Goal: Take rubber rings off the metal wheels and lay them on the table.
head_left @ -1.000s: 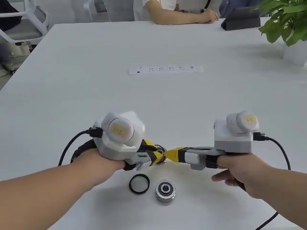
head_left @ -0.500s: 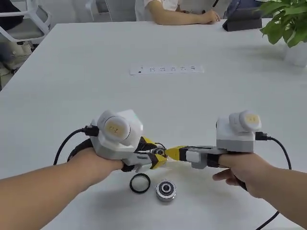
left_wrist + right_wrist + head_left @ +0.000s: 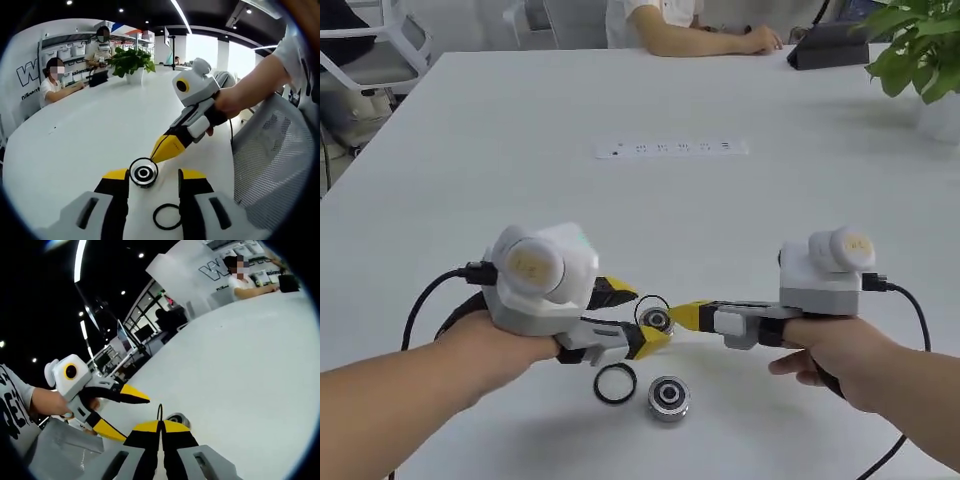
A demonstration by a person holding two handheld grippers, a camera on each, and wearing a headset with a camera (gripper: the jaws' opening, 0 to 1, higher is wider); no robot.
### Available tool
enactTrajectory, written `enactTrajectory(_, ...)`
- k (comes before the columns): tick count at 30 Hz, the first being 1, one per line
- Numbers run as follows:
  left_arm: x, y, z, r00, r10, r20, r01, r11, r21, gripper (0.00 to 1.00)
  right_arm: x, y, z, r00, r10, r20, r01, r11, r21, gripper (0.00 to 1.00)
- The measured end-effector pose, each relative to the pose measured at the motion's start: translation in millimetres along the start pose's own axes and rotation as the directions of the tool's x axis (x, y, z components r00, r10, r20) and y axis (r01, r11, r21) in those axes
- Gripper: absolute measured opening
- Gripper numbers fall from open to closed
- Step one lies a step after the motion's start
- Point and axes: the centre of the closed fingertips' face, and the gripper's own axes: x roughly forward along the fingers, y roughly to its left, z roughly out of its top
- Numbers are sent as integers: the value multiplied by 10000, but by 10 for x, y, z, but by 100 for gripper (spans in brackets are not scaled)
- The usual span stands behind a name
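The right gripper (image 3: pixel 677 315) is clamping a rubber ring (image 3: pixel 160 412) on the wheel (image 3: pixel 143 172) between the left gripper's (image 3: pixel 648 316) spread jaws, above the table (image 3: pixel 720 220) where a loose ring (image 3: pixel 615 383) and second wheel (image 3: pixel 667 397) are lying.

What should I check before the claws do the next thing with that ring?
1. Right claw pinching the ring: ok, it is shut on it.
2. Left claw gripping the wheel: not ok, it is open, with a gap on one side.
3. Ring fully off that wheel: cannot tell.
4. Bare table to lay the ring on: ok.
5. Loose ring and other wheel out of the way: ok, they lie on the table, nearer the person than the claws.
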Motion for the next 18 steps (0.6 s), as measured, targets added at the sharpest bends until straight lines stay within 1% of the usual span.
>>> enactTrajectory(6,-158,-22,72,9994,53,349,-46,9997,-223,41,1,149,51,9995,282,148,-283,9996,69,0)
enactTrajectory(10,-288,-30,111,9984,55,568,-36,9994,-335,45,0,205,71,9990,410,201,-411,9991,53,0)
enactTrajectory(14,-414,-29,115,9973,146,720,-114,9989,-446,48,-9,255,67,9984,532,167,-533,9986,61,0)
enactTrajectory(18,-543,-20,86,9963,335,794,-294,9982,-520,52,-15,303,76,9977,651,172,-652,9979,52,0)
